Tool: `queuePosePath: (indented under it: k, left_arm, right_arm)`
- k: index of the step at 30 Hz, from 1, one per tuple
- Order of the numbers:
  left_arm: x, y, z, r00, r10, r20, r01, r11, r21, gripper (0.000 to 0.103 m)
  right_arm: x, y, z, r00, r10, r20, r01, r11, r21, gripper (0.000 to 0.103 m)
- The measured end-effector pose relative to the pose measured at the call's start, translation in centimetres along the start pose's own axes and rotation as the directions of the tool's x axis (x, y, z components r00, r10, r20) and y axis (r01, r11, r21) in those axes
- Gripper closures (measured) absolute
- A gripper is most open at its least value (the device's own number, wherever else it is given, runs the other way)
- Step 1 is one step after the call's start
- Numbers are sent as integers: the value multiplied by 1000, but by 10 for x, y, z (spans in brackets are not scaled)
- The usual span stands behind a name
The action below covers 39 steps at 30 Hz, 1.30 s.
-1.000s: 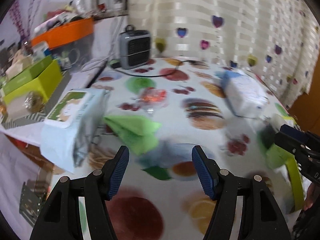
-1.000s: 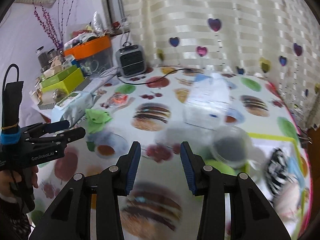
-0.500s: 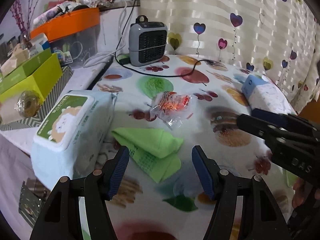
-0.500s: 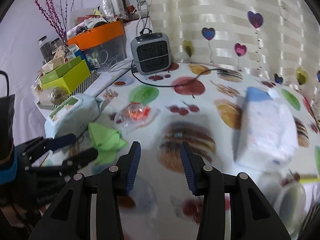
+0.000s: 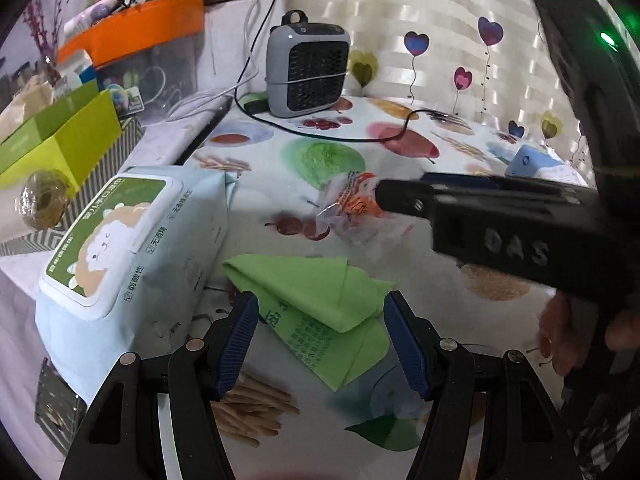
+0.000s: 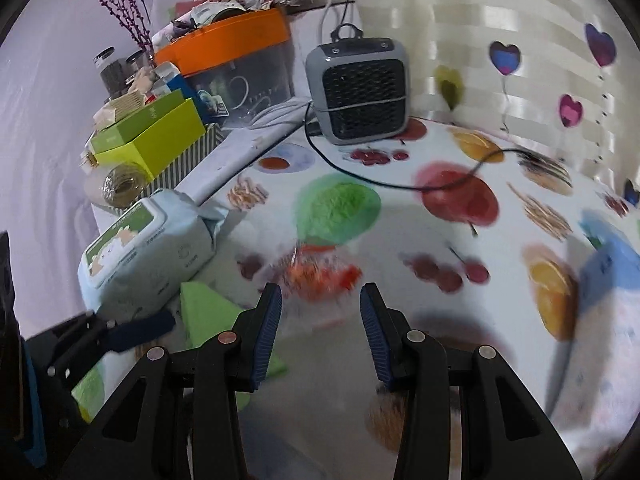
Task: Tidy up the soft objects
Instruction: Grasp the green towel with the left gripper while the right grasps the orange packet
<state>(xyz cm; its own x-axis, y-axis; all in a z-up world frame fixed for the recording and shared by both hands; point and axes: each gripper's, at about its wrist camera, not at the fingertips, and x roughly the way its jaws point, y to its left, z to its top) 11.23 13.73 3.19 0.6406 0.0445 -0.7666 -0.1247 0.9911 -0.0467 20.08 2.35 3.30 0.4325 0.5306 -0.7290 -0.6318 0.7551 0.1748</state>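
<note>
Left gripper (image 5: 320, 340) jaws wide apart, empty, straddling green cloth (image 5: 320, 308) at lower centre; right gripper (image 6: 320, 334) jaws apart, empty, aimed at blurred orange-red packet (image 6: 320, 270) mid-frame; wipes pack (image 5: 132, 256) left of cloth.

Surface (image 5: 400, 240) covered by a white cloth printed with fruit and snack motifs. Behind it: cream striped curtain (image 6: 500, 8) with heart-balloon pattern, lit from behind. Plain pale wall (image 6: 52, 80) at left; grey fan heater (image 5: 307, 70) near the back edge.
</note>
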Motion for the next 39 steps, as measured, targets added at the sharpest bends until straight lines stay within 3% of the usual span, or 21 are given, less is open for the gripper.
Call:
queuePosePath:
  k: [9, 12, 16, 23, 33, 36, 39]
  left_arm:
    - [14, 2, -3, 999, -28, -30, 28, 999, -15, 38]
    - [17, 2, -5, 999, -25, -31, 25, 1000, -12, 38]
    - [17, 4, -4, 999, -31, -27, 30, 999, -24, 38]
    - [20, 7, -1, 999, -35, -28, 33, 998, -47, 38]
    - [24, -3, -1, 999, 31, -35, -30, 999, 18, 38]
    - [23, -2, -2, 999, 43, -24, -42, 999, 25, 45]
    - [22, 2, -1, 999, 42, -17, -42, 999, 15, 65]
  right_arm:
    - [27, 5, 13, 999, 22, -25, -23, 999, -25, 60]
    - [36, 7, 13, 999, -6, -49, 4, 999, -44, 60]
    - [38, 4, 12, 999, -11, -39, 9, 999, -31, 55]
    - [40, 1, 10, 999, -8, -39, 7, 1000, -12, 54]
    - [42, 7, 10, 998, -51, -43, 49, 998, -45, 54]
    - [41, 5, 9, 998, -53, -40, 52, 998, -29, 54]
    - [41, 8, 7, 997, -73, -33, 72, 996, -49, 59]
